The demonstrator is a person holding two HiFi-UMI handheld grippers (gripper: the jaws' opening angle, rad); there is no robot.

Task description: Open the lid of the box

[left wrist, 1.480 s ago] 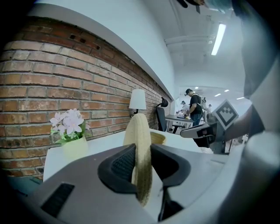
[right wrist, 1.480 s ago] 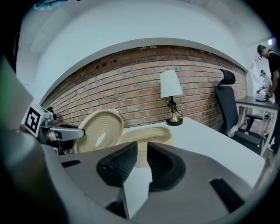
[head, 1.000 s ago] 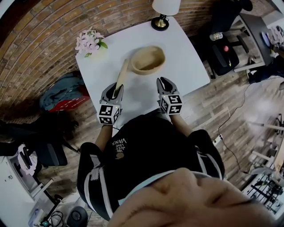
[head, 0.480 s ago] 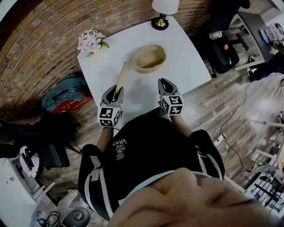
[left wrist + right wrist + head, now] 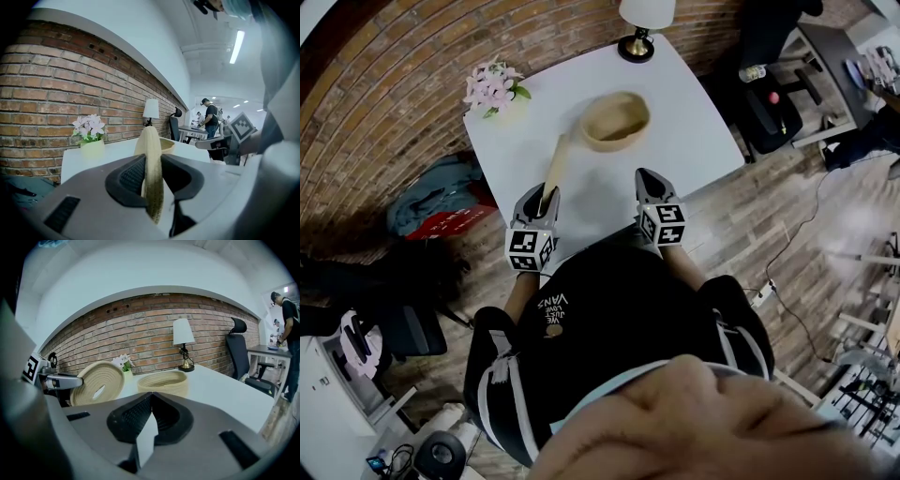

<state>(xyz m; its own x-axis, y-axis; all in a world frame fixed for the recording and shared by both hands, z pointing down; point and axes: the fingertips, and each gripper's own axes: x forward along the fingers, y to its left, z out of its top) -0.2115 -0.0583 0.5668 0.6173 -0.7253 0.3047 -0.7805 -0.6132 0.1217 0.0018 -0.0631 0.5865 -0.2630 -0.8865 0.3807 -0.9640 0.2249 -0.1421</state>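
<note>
A pale woven oval box stands open on the white table. Its flat woven lid is off the box and held on edge to the box's left. My left gripper is shut on the lid's near rim. In the left gripper view the lid stands upright between the pads. My right gripper hovers near the table's front edge, shut and empty. From the right gripper view I see the box ahead and the lid at left.
A pot of pink flowers sits at the table's back left corner and a lamp at the back edge. A brick wall runs behind. An office chair and a person are off to the right.
The right gripper's jaws have come together on nothing. The left gripper and the lid have stayed nearly where they were.
</note>
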